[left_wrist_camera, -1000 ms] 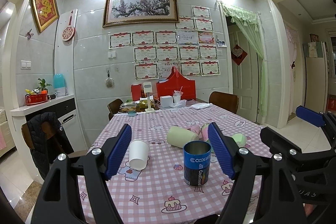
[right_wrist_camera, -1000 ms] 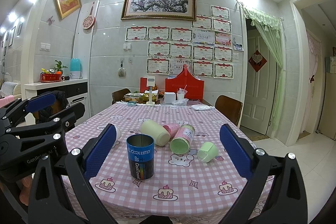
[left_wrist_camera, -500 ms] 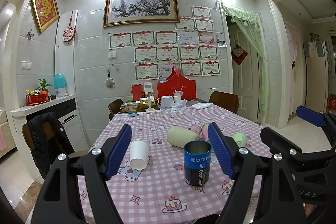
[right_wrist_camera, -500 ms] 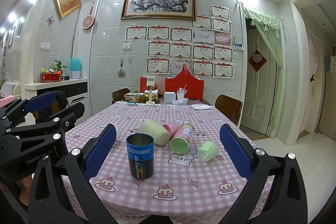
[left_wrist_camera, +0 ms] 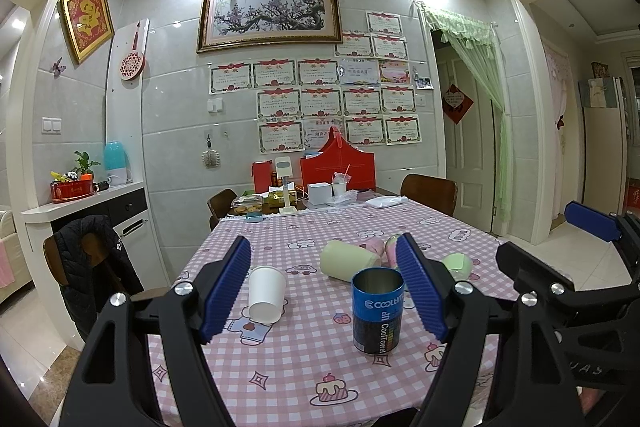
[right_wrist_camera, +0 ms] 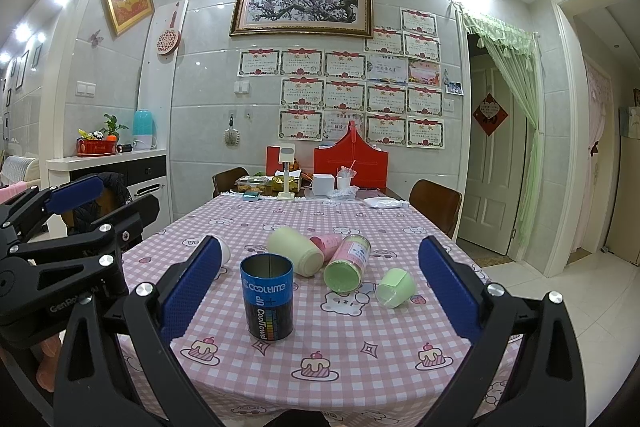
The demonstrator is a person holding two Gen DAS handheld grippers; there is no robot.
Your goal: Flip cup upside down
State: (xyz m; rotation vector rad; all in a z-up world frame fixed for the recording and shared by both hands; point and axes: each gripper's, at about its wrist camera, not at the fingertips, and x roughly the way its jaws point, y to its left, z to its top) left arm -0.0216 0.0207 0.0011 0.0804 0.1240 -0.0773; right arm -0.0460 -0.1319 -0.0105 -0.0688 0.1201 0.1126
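Observation:
A blue and black tin cup (left_wrist_camera: 377,310) stands upright, mouth up, near the front of the pink checked table (left_wrist_camera: 288,359); it also shows in the right wrist view (right_wrist_camera: 267,295). My left gripper (left_wrist_camera: 325,287) is open and empty, held short of it. My right gripper (right_wrist_camera: 320,287) is open and empty, also short of it. A white paper cup (left_wrist_camera: 265,293) stands upside down to the left. A cream cup (right_wrist_camera: 295,251), a pink cup (right_wrist_camera: 328,243), a green-lidded jar (right_wrist_camera: 347,263) and a small green cup (right_wrist_camera: 396,287) lie on their sides behind.
Red boxes (left_wrist_camera: 337,167), a small lamp and food containers crowd the table's far end. Brown chairs (left_wrist_camera: 429,191) stand at the far sides. A chair with a dark jacket (left_wrist_camera: 90,267) stands left of the table. A doorway with a green curtain (right_wrist_camera: 508,131) is on the right.

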